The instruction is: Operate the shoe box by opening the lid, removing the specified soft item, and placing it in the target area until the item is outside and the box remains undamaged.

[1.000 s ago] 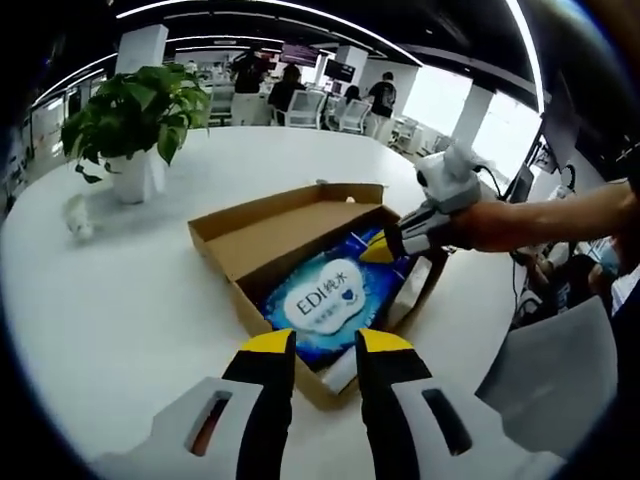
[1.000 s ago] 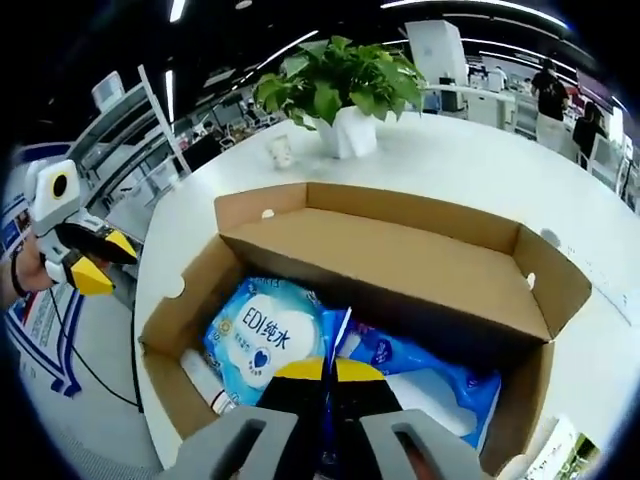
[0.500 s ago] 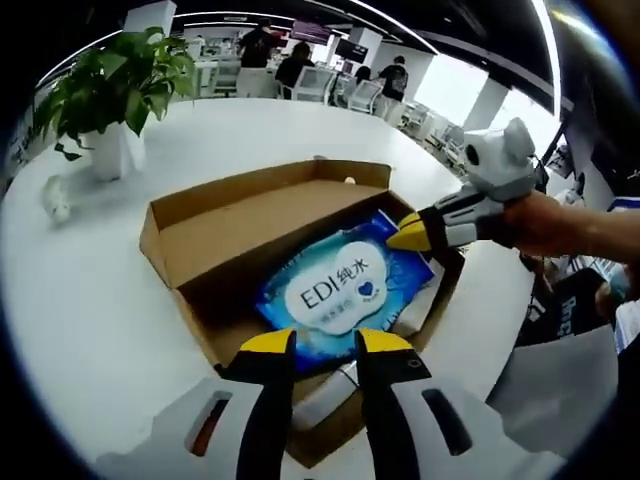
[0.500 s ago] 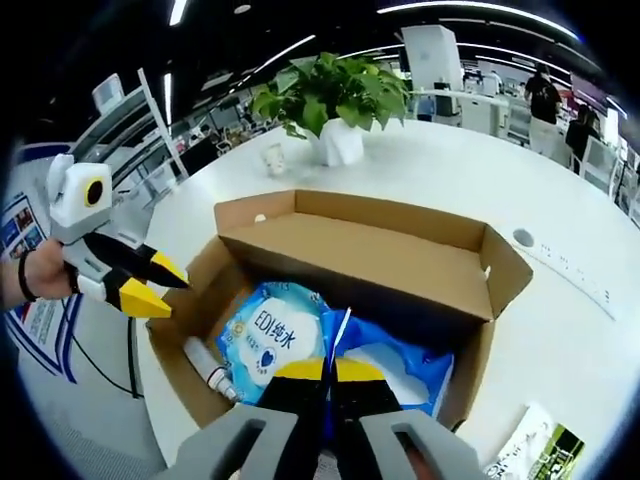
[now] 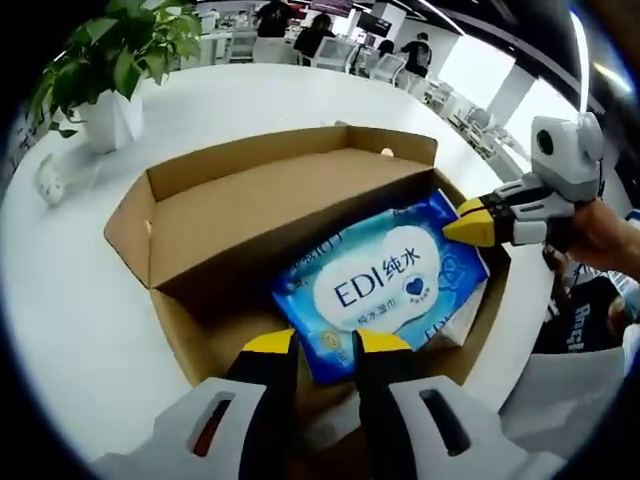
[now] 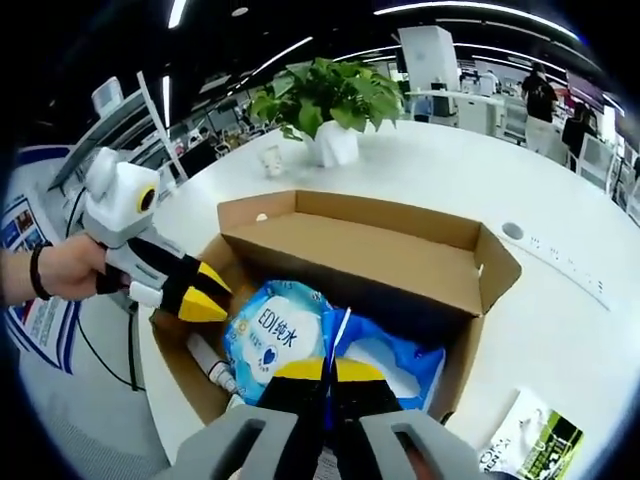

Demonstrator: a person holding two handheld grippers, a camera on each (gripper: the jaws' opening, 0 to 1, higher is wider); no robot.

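Where right gripper (image 6: pixel 327 368) pinches: wipes pack (image 6: pixel 385 362).

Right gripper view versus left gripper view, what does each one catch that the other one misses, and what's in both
Right gripper view: a white tube lying in the box beside the wipes, a green-and-white booklet on the table, and the left gripper reaching toward the box's side.

Left gripper view: the right gripper pinching the pack's edge, with the hand holding it.

Both: the open cardboard shoe box with its lid folded back, the blue wipes pack inside, the potted plant, a small white object beside it, and the white table.
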